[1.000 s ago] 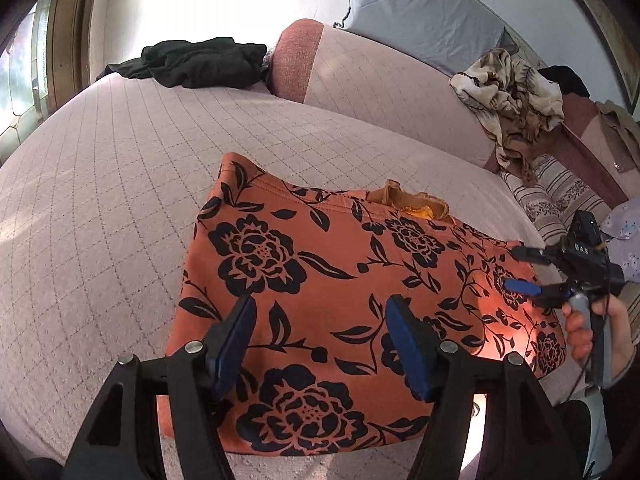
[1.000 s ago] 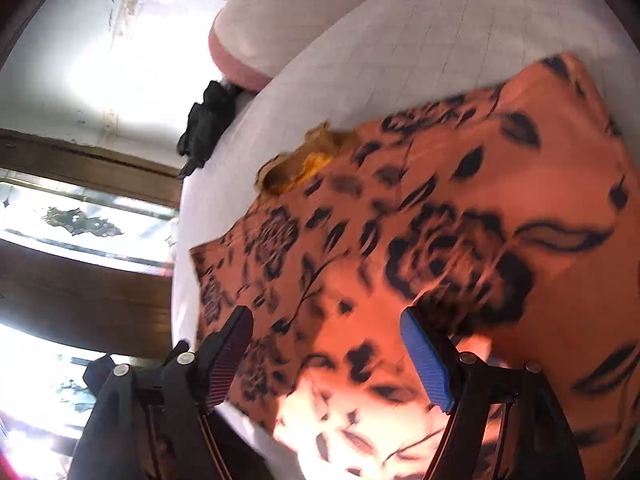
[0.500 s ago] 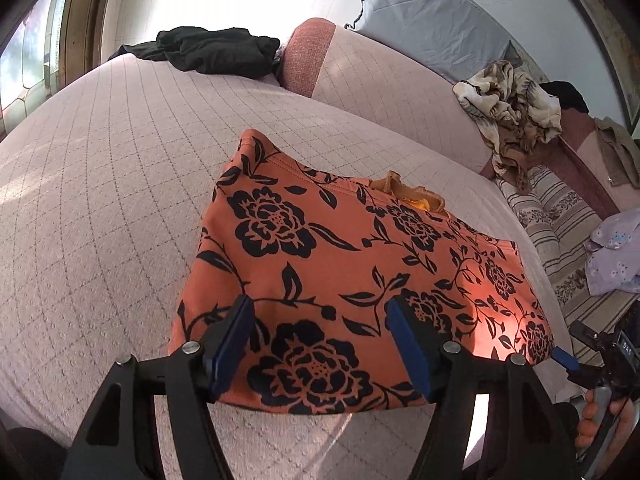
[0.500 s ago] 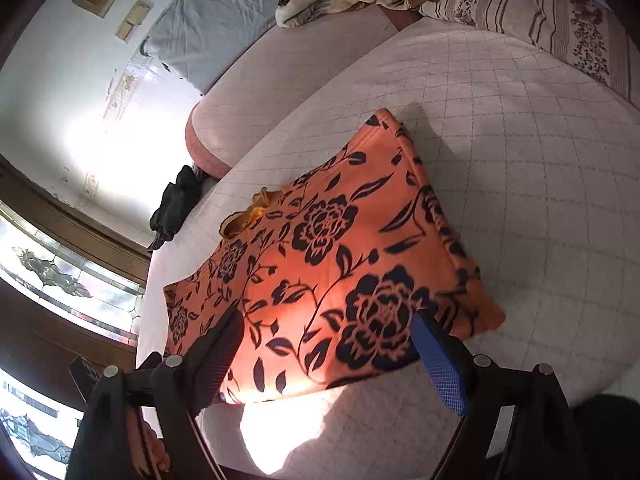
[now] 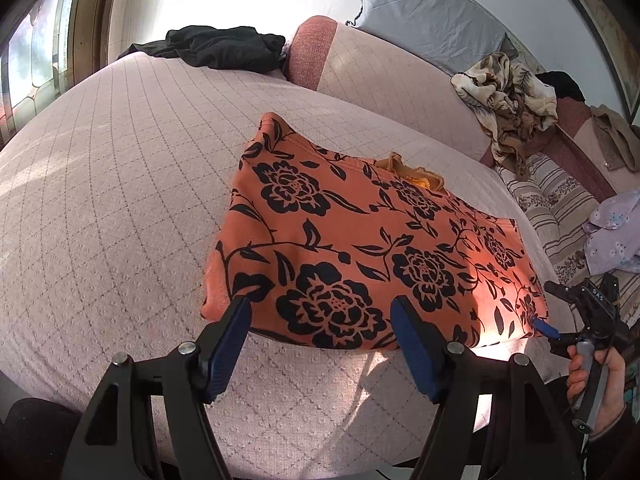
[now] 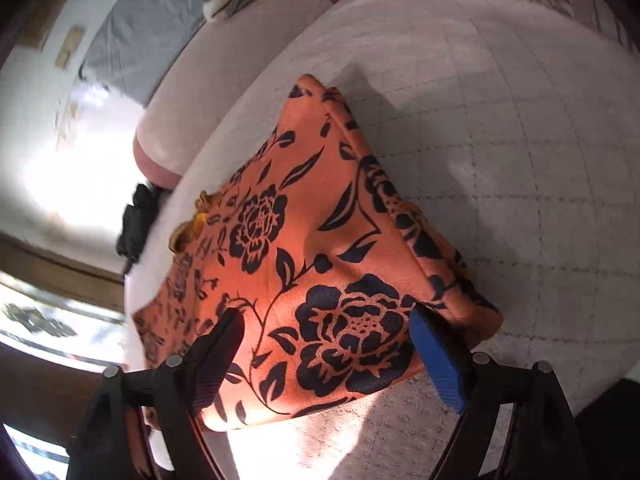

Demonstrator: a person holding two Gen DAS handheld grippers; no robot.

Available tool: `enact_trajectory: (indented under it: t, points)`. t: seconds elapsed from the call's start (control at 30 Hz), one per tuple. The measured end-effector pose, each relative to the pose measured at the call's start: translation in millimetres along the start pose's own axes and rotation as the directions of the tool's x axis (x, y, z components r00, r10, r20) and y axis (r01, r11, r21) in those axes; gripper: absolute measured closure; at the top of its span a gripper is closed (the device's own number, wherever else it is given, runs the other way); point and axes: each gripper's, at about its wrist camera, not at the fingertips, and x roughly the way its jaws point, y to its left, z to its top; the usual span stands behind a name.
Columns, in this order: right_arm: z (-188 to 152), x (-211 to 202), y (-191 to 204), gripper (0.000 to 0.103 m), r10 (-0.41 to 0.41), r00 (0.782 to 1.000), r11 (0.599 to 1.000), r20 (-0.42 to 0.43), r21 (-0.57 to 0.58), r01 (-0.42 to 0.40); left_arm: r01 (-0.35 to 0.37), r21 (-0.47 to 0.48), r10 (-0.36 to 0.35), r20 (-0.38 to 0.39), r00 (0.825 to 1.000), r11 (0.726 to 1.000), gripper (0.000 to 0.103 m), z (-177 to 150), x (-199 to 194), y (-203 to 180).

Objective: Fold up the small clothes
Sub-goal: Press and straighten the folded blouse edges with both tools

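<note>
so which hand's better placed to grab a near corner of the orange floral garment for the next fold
Probably left. The left gripper hangs open with one finger right by the orange floral garment's near corner. The right gripper, also open, straddles the near edge's middle instead.

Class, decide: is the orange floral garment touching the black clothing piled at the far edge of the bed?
Apart. The left wrist view shows a wide stretch of bare pink quilted bedcover between the orange floral garment and the black clothing.
</note>
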Motion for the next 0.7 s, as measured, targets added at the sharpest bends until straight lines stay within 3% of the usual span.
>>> enact_trajectory:
  t: [0.1,0.3,0.5,0.57,0.63,0.7]
  points:
    - [-3.2,-17.4,14.4,0.016,-0.042,0.999,0.996,0.025,-0.078,0.044,-0.012,-0.017,0.012,0.005,1.000,1.000,0.030,4.8,3.0,3.3]
    - [9.0,-20.9,56.6,0.015,0.022,1.000,0.978,-0.002,-0.205,-0.022,-0.012,0.027,0.012,0.024,1.000,1.000,0.030,28.2,12.9,-8.2]
    - [55.5,32.4,82.7,0.015,0.101,0.982,0.968,-0.162,-0.213,-0.135,-0.016,0.080,0.014,0.025,1.000,0.997,0.030,81.9,40.3,-11.6]
    - [80.4,60.9,82.2,0.015,0.156,0.959,0.964,-0.235,-0.174,-0.200,-0.017,0.099,0.015,0.017,1.000,0.995,0.030,106.4,60.1,-9.7]
    - [107.5,87.3,72.0,0.015,0.142,0.962,0.976,-0.233,-0.132,-0.176,-0.026,0.104,0.028,-0.018,0.999,0.994,0.028,129.8,90.3,-2.8]
    - [135.6,112.3,53.4,0.015,0.133,0.965,0.985,-0.226,-0.078,-0.154,-0.088,0.084,0.094,-0.067,0.993,0.993,0.028,149.4,128.3,11.2]
